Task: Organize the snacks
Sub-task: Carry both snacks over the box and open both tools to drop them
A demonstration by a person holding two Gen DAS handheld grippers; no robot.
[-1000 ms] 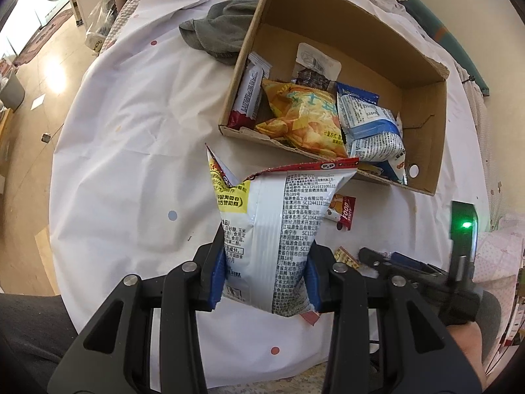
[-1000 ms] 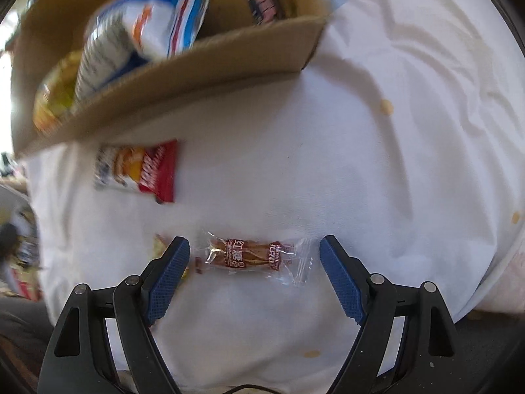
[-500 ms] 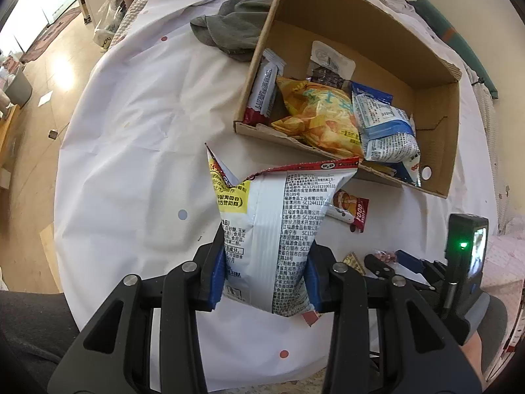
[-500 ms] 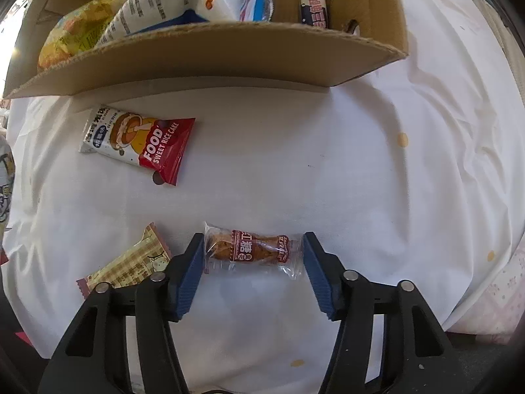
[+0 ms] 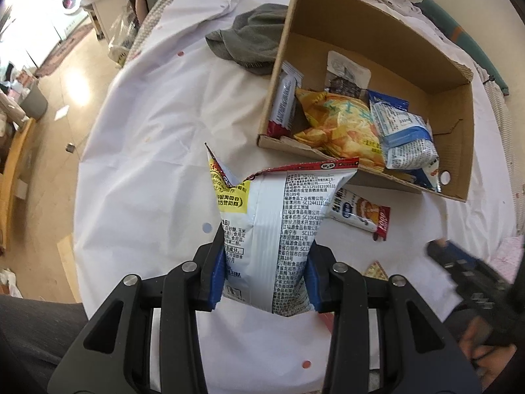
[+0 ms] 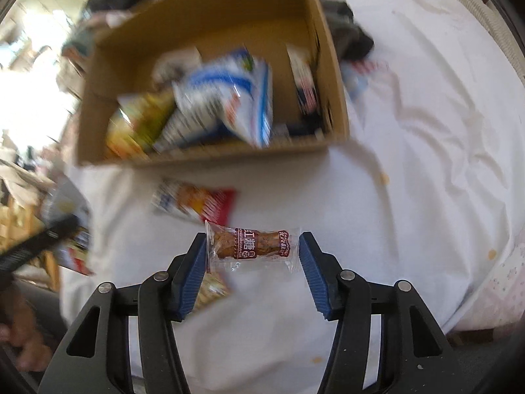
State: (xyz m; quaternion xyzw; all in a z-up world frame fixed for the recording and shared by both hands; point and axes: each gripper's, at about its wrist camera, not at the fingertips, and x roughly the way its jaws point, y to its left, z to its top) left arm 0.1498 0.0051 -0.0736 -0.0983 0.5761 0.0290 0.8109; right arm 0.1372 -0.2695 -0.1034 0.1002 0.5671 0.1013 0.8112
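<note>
Left gripper fingers clamped on white chip bag, short of cardboard box. Right gripper pinches small wrapped cake by ends — carry both over box rim, release low, no crushing.

Upright chip bag, apparently aloft

White sheet with coloured dots covering the bench; crumpled grey cloth; washing machine in background.
</note>
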